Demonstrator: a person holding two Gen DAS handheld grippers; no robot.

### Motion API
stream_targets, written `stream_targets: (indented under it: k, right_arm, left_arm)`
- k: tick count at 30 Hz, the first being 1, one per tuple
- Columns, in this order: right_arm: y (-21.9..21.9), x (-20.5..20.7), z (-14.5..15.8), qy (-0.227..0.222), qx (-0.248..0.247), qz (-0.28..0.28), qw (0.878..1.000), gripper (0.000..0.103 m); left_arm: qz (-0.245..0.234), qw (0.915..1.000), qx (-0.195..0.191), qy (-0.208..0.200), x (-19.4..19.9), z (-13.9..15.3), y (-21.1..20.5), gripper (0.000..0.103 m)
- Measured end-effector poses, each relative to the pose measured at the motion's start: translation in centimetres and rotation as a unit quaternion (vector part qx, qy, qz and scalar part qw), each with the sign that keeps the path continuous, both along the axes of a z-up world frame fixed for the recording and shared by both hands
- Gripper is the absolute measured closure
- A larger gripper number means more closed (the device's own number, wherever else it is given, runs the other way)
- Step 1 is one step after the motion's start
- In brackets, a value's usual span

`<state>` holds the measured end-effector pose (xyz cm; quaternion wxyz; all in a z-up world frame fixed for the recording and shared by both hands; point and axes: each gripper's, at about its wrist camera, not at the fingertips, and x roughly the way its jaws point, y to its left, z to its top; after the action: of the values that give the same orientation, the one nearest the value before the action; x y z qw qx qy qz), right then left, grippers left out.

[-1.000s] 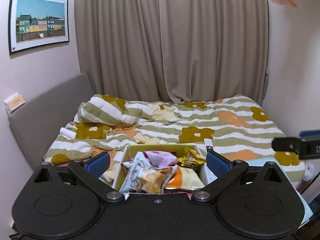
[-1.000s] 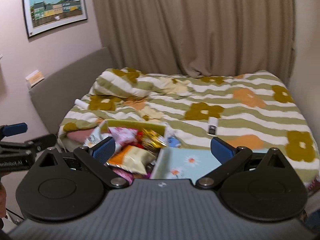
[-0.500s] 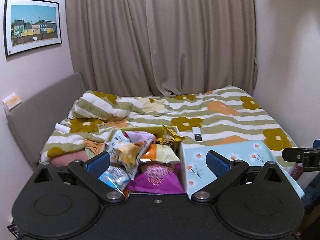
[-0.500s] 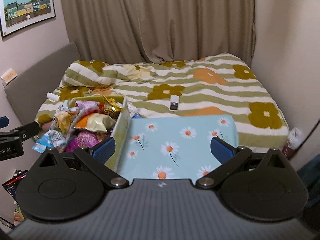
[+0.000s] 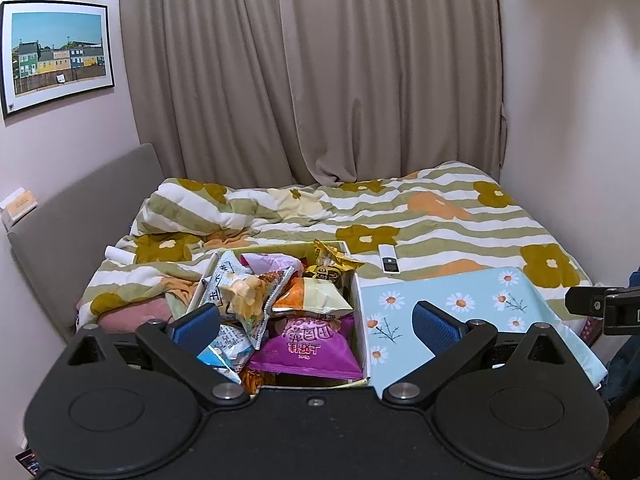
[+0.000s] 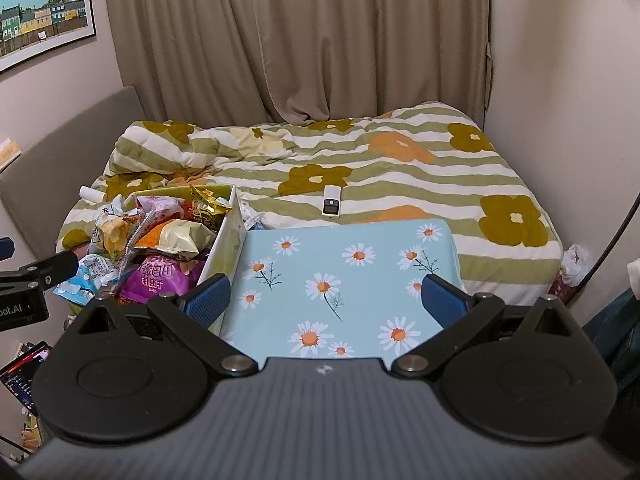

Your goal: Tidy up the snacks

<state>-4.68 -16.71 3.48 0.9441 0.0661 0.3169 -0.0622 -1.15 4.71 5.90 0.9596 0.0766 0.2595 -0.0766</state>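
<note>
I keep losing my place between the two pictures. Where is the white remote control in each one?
Left wrist view: the remote control lies right of centre on the bedspread, beyond the snack box.
Right wrist view: remote control at centre, above the daisy cloth.
Shared landmark: the snack box.

Right gripper (image 6: 326,300) jaws wide apart over daisy-print surface (image 6: 348,272); snack box (image 6: 226,236) (heaped full) at left

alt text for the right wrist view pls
An open right gripper hovers over a light blue daisy-print surface, beside a white cardboard box heaped with snack bags. Behind lies a striped floral duvet with a white remote.
</note>
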Motion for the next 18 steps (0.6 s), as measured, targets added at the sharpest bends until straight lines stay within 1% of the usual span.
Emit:
stream_targets:
  k: [18]
  right_arm:
    - [0.80, 0.81, 0.12, 0.002, -0.009, 0.003, 1.000, 0.000]
  left_arm:
    - [0.014, 0.9999, 0.001, 0.003, 0.09, -0.26, 0.65, 0.000]
